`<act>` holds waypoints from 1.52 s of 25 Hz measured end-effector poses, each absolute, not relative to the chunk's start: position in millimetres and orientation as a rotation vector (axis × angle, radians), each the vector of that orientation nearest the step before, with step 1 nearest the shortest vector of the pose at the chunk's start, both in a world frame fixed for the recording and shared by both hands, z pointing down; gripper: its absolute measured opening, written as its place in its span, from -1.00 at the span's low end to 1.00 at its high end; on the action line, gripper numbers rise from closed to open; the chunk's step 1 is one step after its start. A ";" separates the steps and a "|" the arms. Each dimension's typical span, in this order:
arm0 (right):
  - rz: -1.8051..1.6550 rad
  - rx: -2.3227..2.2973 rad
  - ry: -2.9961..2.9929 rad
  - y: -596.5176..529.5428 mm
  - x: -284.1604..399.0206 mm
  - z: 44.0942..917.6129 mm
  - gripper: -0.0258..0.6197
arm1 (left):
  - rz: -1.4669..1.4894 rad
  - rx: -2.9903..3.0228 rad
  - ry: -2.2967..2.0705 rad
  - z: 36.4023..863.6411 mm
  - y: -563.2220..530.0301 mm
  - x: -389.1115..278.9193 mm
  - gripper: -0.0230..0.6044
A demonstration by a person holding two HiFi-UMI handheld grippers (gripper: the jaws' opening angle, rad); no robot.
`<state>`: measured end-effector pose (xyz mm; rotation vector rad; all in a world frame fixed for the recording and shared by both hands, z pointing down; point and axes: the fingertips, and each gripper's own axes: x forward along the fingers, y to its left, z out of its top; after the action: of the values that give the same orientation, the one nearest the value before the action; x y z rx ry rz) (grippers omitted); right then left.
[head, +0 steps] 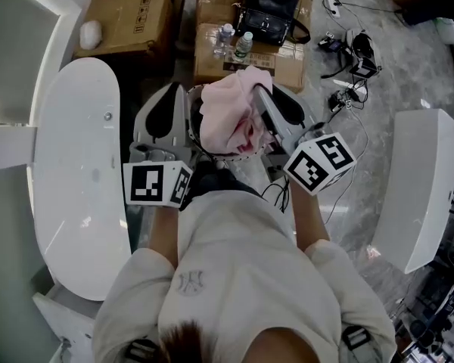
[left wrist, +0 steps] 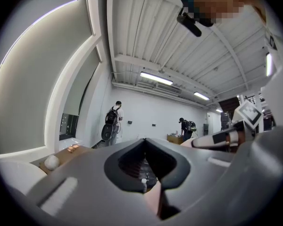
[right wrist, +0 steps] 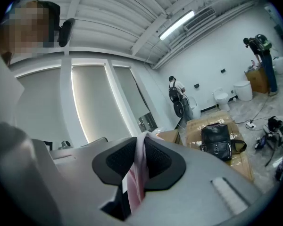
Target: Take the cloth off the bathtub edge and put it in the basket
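Note:
A pink cloth [head: 227,116] hangs bunched from my right gripper [head: 259,91], which is shut on its upper fold. In the right gripper view the cloth [right wrist: 137,173] runs down between the dark pads [right wrist: 156,159] of that gripper [right wrist: 140,136]. The cloth hangs over the round dark-rimmed basket [head: 210,154], hiding most of it. My left gripper [head: 170,91] is just left of the cloth, level and shut with nothing in it. In its own view its jaws [left wrist: 145,139] meet at the tip, and a bit of pink shows through the lower gap. The white bathtub [head: 76,172] lies to the left.
Cardboard boxes [head: 129,13] stand beyond the basket, with a black bag [head: 268,10] and two bottles [head: 234,44] on them. Cables and devices [head: 348,59] litter the floor at the right. A white curved fixture [head: 420,180] stands far right. People stand at the far wall [left wrist: 114,119].

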<state>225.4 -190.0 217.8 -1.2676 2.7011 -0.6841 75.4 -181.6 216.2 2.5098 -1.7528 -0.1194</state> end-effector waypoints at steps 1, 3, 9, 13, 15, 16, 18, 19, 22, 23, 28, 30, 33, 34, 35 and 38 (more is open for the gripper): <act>-0.695 -1.268 2.697 -189.5 223.9 223.1 -0.77 | -0.116 2.509 -1.747 217.8 -182.5 73.1 -0.77; -0.718 -1.271 2.692 -187.6 220.3 232.7 -0.77 | -0.110 2.510 -1.738 220.6 -183.4 69.0 -0.77; -0.761 -1.304 2.682 -184.6 216.2 259.8 -0.77 | -0.096 2.516 -1.703 230.5 -185.2 67.7 -0.77; -0.792 -1.331 2.692 -183.5 212.6 280.7 -0.77 | -0.081 2.503 -1.675 241.6 -183.9 68.2 -0.77; -0.807 -1.346 2.697 -184.4 212.5 290.0 -0.77 | -0.071 2.494 -1.664 247.4 -183.7 68.6 -0.77; -0.811 -1.355 2.701 -185.4 213.1 294.8 -0.77 | -0.067 2.490 -1.660 250.1 -183.8 68.9 -0.77; -0.819 -1.374 2.709 -187.8 214.7 305.4 -0.77 | -0.059 2.484 -1.652 255.0 -184.1 69.5 -0.77; -0.823 -1.386 2.713 -188.9 215.1 311.4 -0.77 | -0.053 2.483 -1.649 257.4 -184.2 69.4 -0.77; -0.839 -1.427 2.733 -191.0 214.8 332.5 -0.77 | -0.038 2.476 -1.644 264.3 -185.0 67.8 -0.77; -0.851 -1.440 2.738 -191.0 214.8 340.7 -0.77 | -0.034 2.473 -1.642 267.1 -185.4 67.3 -0.77; -0.924 -1.489 2.735 -190.9 215.9 378.8 -0.77 | -0.023 2.438 -1.645 286.2 -187.9 63.8 -0.77; -0.949 -1.508 2.728 -191.0 215.9 390.4 -0.77 | -0.024 2.421 -1.646 293.8 -188.5 61.9 -0.77; -0.983 -1.527 2.720 -190.1 214.8 407.8 -0.76 | -0.026 2.403 -1.639 306.6 -189.7 60.8 -0.77; -0.995 -1.529 2.721 -189.7 213.4 414.0 -0.76 | -0.026 2.396 -1.636 311.6 -190.2 60.6 -0.77; -1.007 -1.530 2.723 -189.1 211.4 420.4 -0.76 | -0.026 2.389 -1.632 316.8 -190.7 60.3 -0.77; -1.045 -1.528 2.727 -186.4 204.5 440.4 -0.76 | -0.026 2.363 -1.625 333.2 -191.0 59.1 -0.77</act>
<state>204.5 -186.4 440.4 -1.5282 2.7275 -1.0450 59.1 -191.0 333.2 2.3630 -1.6248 -0.0264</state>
